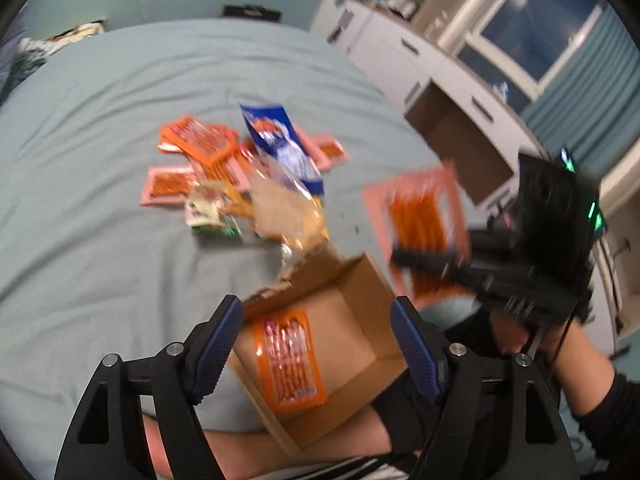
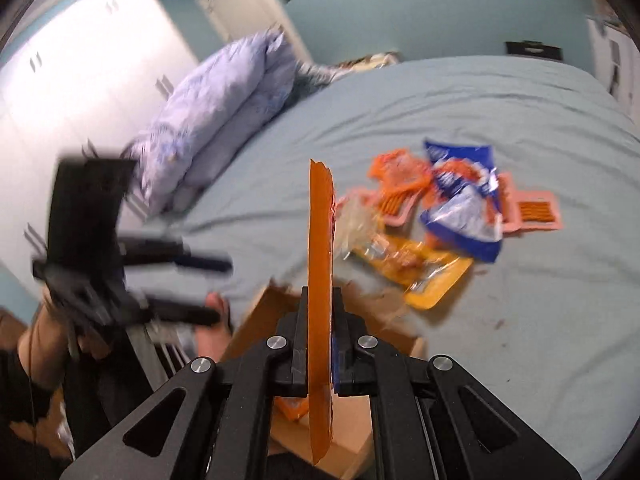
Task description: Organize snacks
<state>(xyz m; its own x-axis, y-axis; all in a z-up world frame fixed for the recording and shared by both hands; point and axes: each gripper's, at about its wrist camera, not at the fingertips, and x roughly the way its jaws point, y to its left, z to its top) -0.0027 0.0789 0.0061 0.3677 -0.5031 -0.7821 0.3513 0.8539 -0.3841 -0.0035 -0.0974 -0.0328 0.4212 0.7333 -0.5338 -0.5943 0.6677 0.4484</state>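
A small open cardboard box (image 1: 376, 276) sits at the near edge of the bed, with one orange snack pack (image 1: 290, 360) lying flat inside. My left gripper (image 1: 318, 344) hangs over it, open, nothing between its blue pads. At the right, my right gripper (image 1: 400, 258) is shut on a pink-and-orange snack pack (image 1: 424, 216), held in the air. In the right wrist view that pack (image 2: 320, 260) stands edge-on in the shut right gripper (image 2: 320, 304), above the box (image 2: 260, 320); the open left gripper (image 2: 222, 292) is at the left. A blurred pile holds a blue bag (image 1: 280, 144), orange packs (image 1: 200, 140) and a clear bag (image 1: 288, 208).
The snacks lie on a pale blue bed sheet (image 1: 100, 160). Folded bedding (image 2: 224, 112) is at the head of the bed. White drawers (image 1: 400, 48) and a brown box (image 1: 452, 136) stand beyond the far side. A person's foot (image 2: 216, 320) rests beside the box.
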